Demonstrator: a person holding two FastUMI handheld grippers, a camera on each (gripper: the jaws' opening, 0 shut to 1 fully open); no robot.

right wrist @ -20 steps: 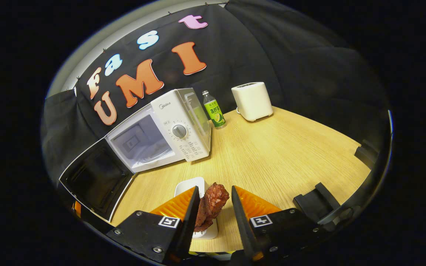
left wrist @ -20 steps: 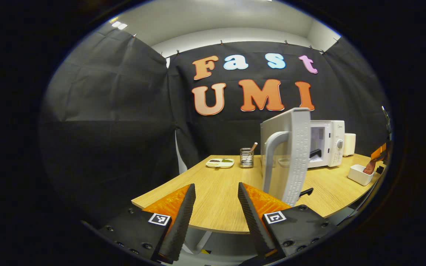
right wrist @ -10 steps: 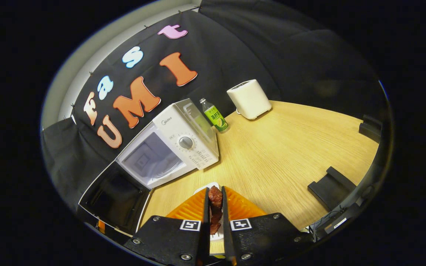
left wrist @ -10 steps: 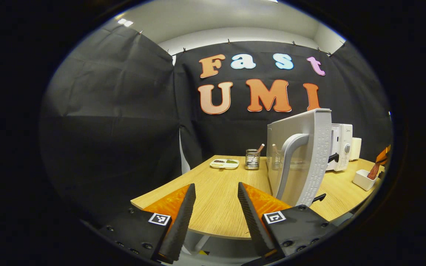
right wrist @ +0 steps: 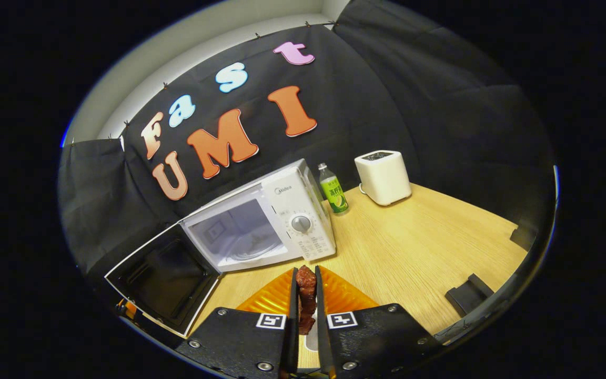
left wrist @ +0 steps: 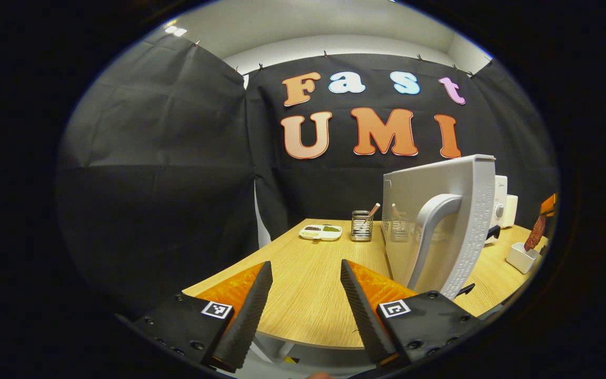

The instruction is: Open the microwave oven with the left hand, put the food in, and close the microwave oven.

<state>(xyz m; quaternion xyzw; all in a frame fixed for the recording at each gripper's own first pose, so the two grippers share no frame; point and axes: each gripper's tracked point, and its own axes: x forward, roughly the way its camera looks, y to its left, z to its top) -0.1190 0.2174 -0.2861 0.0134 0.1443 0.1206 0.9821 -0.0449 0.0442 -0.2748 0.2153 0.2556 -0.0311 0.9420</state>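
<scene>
Meat held before the open microwave

Right tongs (right wrist: 306, 310) clamp the meat piece (right wrist: 306, 297) near the microwave (right wrist: 261, 223); left tongs (left wrist: 303, 308) gape empty beside its door (left wrist: 440, 226).

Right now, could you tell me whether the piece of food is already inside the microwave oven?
No: in the right gripper view the food is clamped in the right gripper, outside the open microwave oven.

From my left gripper view the open microwave door (left wrist: 440, 226) hides the cavity; the small dish (left wrist: 320, 231) contents are too tiny to tell.
</scene>
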